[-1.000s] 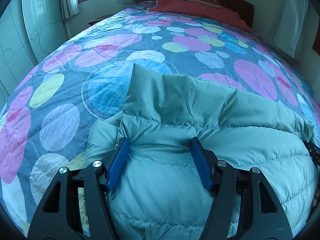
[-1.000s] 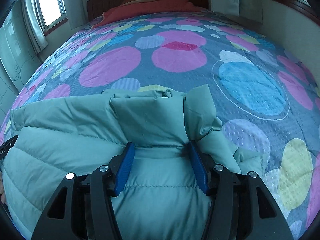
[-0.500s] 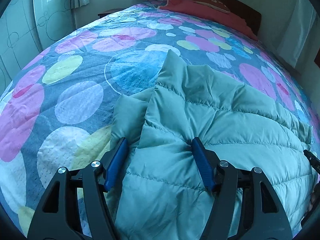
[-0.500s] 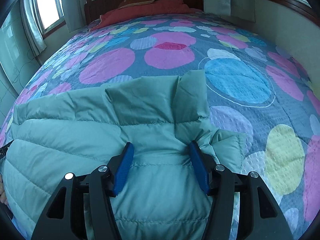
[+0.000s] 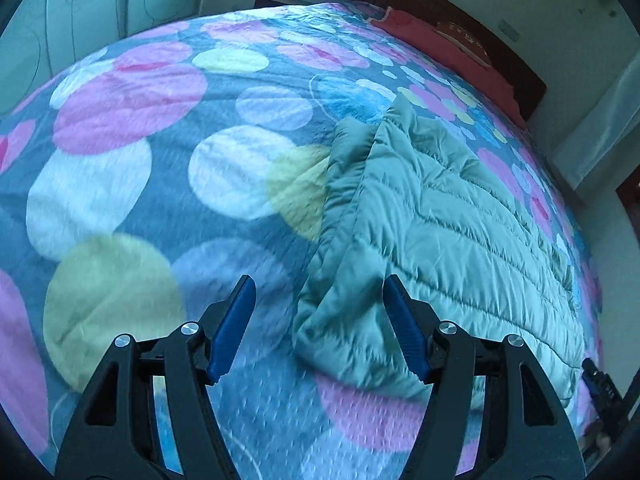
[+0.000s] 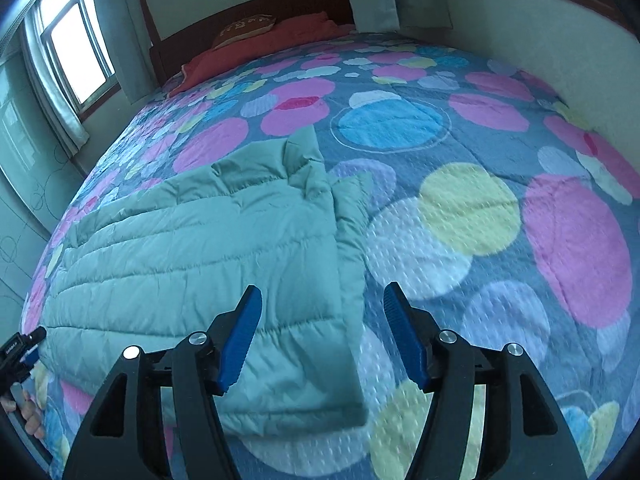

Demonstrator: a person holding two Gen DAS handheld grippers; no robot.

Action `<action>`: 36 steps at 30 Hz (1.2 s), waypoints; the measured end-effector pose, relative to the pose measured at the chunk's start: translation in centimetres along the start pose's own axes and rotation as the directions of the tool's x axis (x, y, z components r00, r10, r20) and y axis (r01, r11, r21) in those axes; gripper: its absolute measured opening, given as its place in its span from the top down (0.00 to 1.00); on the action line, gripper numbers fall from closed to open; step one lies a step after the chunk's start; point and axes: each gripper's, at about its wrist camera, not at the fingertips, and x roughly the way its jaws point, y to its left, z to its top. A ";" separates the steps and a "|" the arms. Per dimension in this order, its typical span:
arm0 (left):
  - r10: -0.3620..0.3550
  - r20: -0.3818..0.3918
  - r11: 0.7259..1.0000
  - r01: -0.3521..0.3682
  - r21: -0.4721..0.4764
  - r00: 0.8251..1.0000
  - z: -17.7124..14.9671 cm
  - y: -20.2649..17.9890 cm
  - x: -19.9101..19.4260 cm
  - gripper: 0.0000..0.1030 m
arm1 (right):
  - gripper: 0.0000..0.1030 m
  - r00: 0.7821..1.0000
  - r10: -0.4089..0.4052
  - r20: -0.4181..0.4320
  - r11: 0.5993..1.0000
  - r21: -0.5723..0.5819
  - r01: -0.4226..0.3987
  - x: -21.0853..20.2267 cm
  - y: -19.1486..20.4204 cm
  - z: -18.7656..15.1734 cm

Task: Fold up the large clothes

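Bedroom, spotted bedspread [image 5: 120, 184]; folded green puffer jacket [image 5: 440, 220] laid flat, both grippers above and off it.

Nearest, the left gripper [image 5: 316, 328] is seen with jaws well apart and nothing held; the jacket's lower left corner lies below and between them, untouched. The right gripper [image 6: 322, 332] has just been opening; its jaws stand wide and empty over the jacket's right edge [image 6: 348, 280]. The jacket [image 6: 192, 248] fills centre-left of the right view. It is judged light, puffy, soft and slippery-shelled, likely to spring back; hold is best taken at the thick folded edges or corners. Beyond, a red pillow [image 6: 260, 48] and dark headboard [image 6: 248, 12] are noted at upper frame, a window [image 6: 76, 52] at upper left.
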 end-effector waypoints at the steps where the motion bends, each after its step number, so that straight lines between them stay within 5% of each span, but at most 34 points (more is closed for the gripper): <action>1: -0.022 -0.019 0.999 0.022 -0.029 1.000 -0.7 0.5 -0.1 0.36 | 0.39 1.000 0.016 -0.011 0.999 0.029 -0.015 -0.3 -0.6 -0.7; 4: -0.090 -0.066 0.992 0.084 -0.091 0.994 -2.6 1.4 0.2 0.35 | 0.38 0.997 0.064 -0.047 0.992 0.114 -0.058 -0.5 -1.9 -2.9; 8: -0.124 -0.035 0.988 0.120 -0.095 0.992 -3.3 0.7 0.4 0.27 | 0.38 0.980 0.170 -0.100 0.957 0.254 -0.140 1.2 -3.1 -5.0; 12: -0.140 0.002 0.979 0.138 -0.149 0.990 -2.5 0.4 1.3 0.27 | 0.33 0.972 0.232 -0.019 0.920 0.329 -0.213 1.7 -3.2 -4.8; 15: -0.103 0.023 0.981 0.105 -0.166 0.994 -2.0 0.1 2.1 0.44 | 0.35 0.964 0.267 -0.001 0.888 0.390 -0.246 2.9 -3.4 -4.3; 19: -0.127 0.049 0.976 0.134 -0.169 0.991 -1.8 0.0 2.1 0.80 | 0.67 0.964 0.267 -0.002 0.884 0.398 -0.244 3.5 -3.0 -4.3; 21: -0.135 0.059 0.977 0.143 -0.156 0.989 -2.0 -0.2 1.6 0.87 | 0.76 0.959 0.283 0.006 0.883 0.389 -0.263 3.2 -3.0 -4.3; 36: -0.139 0.032 0.975 0.142 -0.172 0.990 -8.7 3.2 -5.3 0.92 | 0.82 0.950 0.309 -0.036 0.900 0.335 -0.280 -2.8 -4.5 -9.1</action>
